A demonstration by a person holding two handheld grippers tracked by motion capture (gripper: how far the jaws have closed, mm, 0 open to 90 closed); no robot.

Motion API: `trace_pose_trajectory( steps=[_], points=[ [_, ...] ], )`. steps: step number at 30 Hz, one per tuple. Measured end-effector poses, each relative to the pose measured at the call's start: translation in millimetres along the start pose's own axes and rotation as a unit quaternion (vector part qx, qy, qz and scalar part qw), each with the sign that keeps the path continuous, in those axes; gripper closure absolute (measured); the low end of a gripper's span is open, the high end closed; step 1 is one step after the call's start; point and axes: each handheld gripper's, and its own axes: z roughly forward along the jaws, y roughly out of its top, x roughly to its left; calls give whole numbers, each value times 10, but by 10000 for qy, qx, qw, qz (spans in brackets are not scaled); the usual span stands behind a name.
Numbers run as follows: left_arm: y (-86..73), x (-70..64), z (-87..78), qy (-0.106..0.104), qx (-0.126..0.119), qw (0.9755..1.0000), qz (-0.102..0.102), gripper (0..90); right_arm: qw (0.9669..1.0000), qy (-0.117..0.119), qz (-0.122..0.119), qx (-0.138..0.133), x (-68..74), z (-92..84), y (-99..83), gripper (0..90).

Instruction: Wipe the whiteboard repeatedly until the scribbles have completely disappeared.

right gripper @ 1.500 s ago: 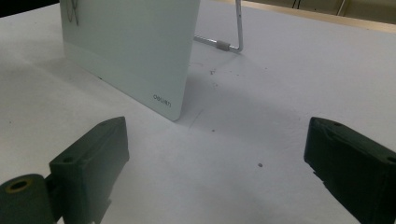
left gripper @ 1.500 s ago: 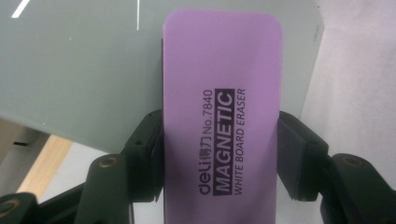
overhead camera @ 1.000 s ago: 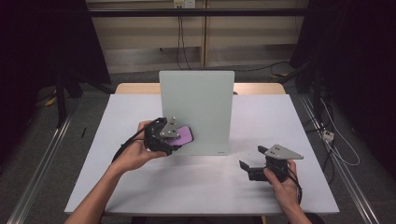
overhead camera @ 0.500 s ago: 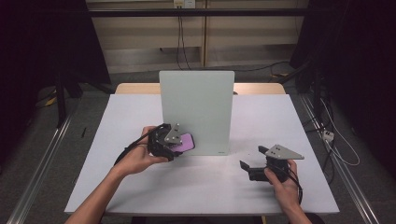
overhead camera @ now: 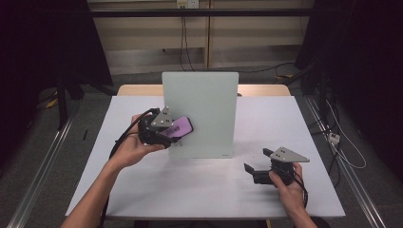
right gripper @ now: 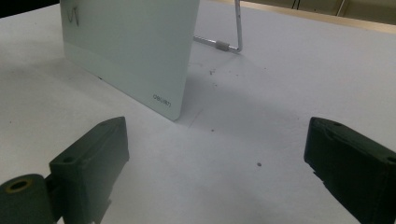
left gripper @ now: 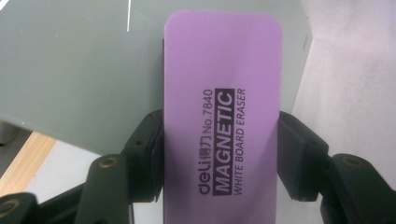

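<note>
Half the eraser [left gripper: 219,116] behind gripper [left gripper: 219,158]

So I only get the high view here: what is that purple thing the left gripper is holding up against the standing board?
Observer: The left gripper view shows its print: a magnetic whiteboard eraser, clamped between both pads of the left gripper.
Operator: Anything written on the board?
Observer: The right gripper view catches a small dark squiggle near an upper corner of the whiteboard.
Operator: What keeps the board upright?
Observer: A bent wire stand behind it, resting on the table.
Operator: And the right gripper?
Observer: The right gripper has its jaws wide apart, with nothing between them.
</note>
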Motion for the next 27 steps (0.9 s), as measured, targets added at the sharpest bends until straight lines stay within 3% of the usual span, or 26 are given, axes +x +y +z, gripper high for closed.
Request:
trace_pose_trajectory(
  steps=[2,5,8,13,15,16,17,18,19,20,22,23,25,27],
  points=[
    [3,-28,13,65,59,9999,60,411,10000,5,3,4,1,1,0,67],
    [-6,-63,63,-18,90,9999,78,411,10000,12,-4,11,8,5,2,67],
    [1,-144,158,-77,153,9996,220,411,10000,30,-15,15,16,9,2,67],
    [10,-295,332,-345,402,9976,449,411,10000,53,-41,17,34,14,6,67],
    [2,-358,377,-233,513,9967,580,411,10000,57,-50,8,32,9,5,67],
    [-11,-371,394,-252,501,9968,562,412,10000,52,-43,3,29,4,4,67],
    [-23,-365,403,-450,566,9959,538,412,10000,42,-17,3,27,-2,1,67],
    [-41,-376,421,-486,587,9956,537,412,10000,28,-6,4,22,-9,-1,67],
    [-63,-405,444,-392,583,9960,544,412,10000,35,-5,-4,17,-13,-3,67],
    [-81,-417,464,-529,666,9947,570,412,10000,28,-15,-17,14,-14,-4,66],
    [-118,-461,499,-514,686,9947,575,412,10000,33,-3,-7,19,-15,-3,67],
    [-127,-468,506,-545,836,9929,645,412,10000,34,-2,1,22,-12,-2,67],
    [-172,-488,533,-649,789,9930,590,411,10000,43,-10,5,30,-6,0,67],
    [-207,-500,555,-714,881,9916,628,412,10000,51,-18,13,35,1,1,66]
  ],
)
